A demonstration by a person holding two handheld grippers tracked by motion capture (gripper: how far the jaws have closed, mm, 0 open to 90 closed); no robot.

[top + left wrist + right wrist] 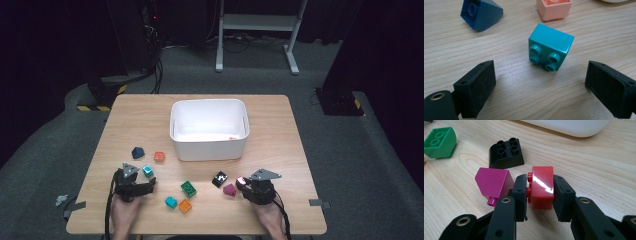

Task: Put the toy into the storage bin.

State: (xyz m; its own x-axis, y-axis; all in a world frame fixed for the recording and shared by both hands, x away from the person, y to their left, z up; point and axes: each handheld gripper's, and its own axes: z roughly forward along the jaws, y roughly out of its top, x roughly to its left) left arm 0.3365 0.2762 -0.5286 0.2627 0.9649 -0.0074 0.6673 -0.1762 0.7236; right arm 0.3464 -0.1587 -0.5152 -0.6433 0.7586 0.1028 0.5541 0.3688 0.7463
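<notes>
My right gripper (pixel 541 184) is shut on a red brick (pixel 542 192), its pads pressing both sides of the brick just above the wooden table; in the high view the right gripper (pixel 244 184) is at the front right with the red brick (pixel 241 181) in it. A magenta brick (pixel 494 182) lies just to its left, and a black brick (pixel 506 152) sits beyond that. My left gripper (pixel 541 81) stands open, low over the table. A teal brick (pixel 550 47) lies on its side a little ahead of the pads, untouched. In the high view the left gripper (pixel 137 181) is at the front left.
A white bin (pixel 210 148) stands mid-table with a small orange piece inside. A dark blue brick (pixel 137 152) and an orange-red brick (pixel 159 156) lie left of it. A green brick (pixel 188 188), a second teal brick (pixel 171 202) and an orange brick (pixel 185 205) lie between my hands.
</notes>
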